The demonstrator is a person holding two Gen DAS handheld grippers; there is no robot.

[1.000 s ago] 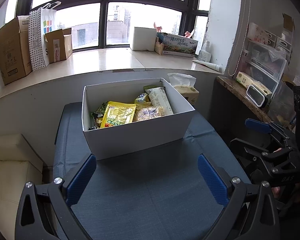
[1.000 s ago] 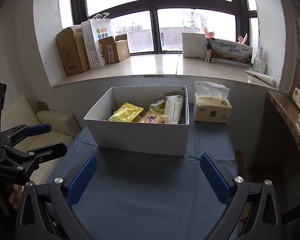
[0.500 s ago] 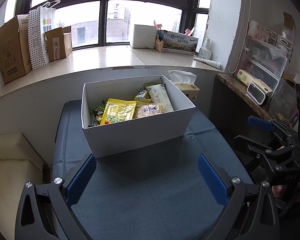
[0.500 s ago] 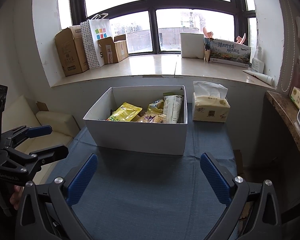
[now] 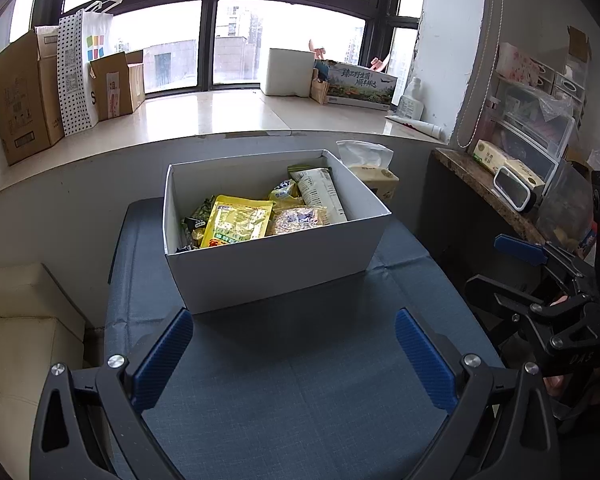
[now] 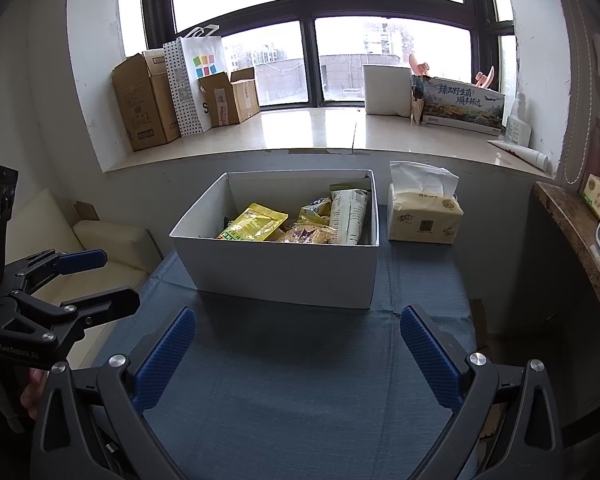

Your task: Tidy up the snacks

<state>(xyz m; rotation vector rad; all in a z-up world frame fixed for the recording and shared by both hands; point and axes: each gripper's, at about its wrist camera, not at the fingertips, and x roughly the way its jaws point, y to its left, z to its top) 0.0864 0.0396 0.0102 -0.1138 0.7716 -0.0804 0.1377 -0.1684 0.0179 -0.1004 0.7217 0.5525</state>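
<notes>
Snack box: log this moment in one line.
left claw open, empty | right claw open, empty | snack box on table, snacks inside

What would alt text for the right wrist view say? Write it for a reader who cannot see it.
An open white box full of snack packets, a yellow packet among them, stands on a blue-grey tablecloth, with the empty right gripper, jaws wide apart, in front of it. A tissue pack stands beside the box; the left gripper shows at the left edge.
</notes>
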